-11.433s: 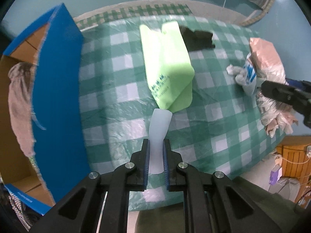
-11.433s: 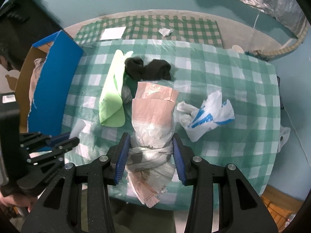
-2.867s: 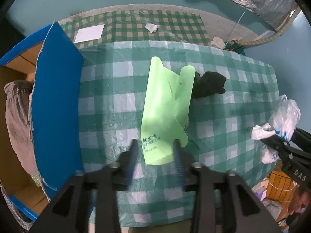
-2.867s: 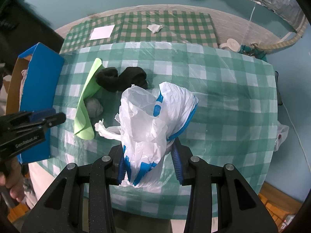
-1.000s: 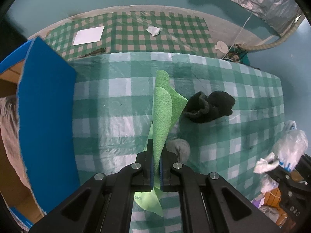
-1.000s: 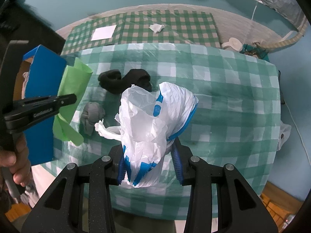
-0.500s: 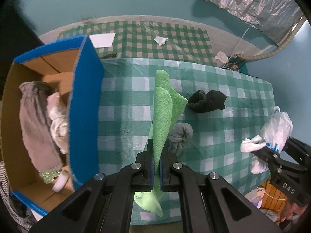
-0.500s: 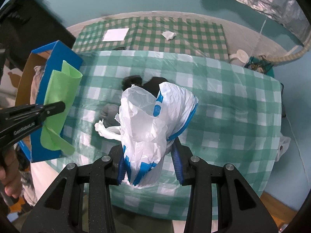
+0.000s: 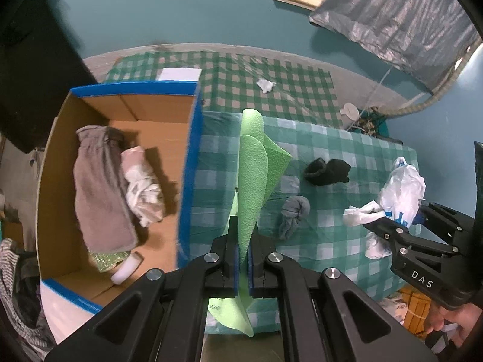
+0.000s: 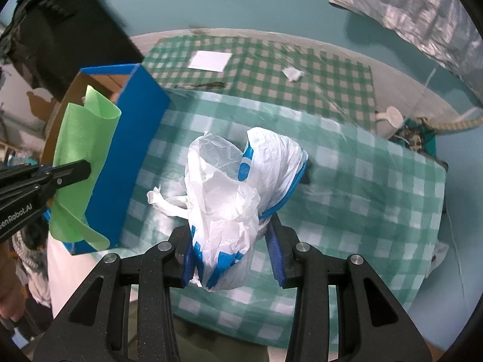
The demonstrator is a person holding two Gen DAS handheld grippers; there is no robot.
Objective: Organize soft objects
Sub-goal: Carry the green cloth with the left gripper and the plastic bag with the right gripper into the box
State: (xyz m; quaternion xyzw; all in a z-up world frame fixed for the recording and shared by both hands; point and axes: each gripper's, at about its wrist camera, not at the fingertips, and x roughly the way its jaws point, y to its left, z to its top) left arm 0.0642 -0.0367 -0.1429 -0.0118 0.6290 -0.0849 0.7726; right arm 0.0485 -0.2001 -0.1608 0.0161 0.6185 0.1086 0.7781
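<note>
Green foam sheet (image 9: 252, 181) pinched in my left hand-held gripper (image 9: 243, 241), white plastic bag (image 10: 238, 187) clamped in my right hand-held gripper (image 10: 234, 259); cardboard box (image 9: 187, 163) at nine o'clock holds several items; black sock (image 9: 327, 172) and grey sock (image 9: 292, 215) wait on the worktop (image 9: 347, 241).

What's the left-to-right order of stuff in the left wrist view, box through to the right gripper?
Cardboard box → green foam sheet in the left gripper → grey sock → black sock → white plastic bag in the right gripper.
</note>
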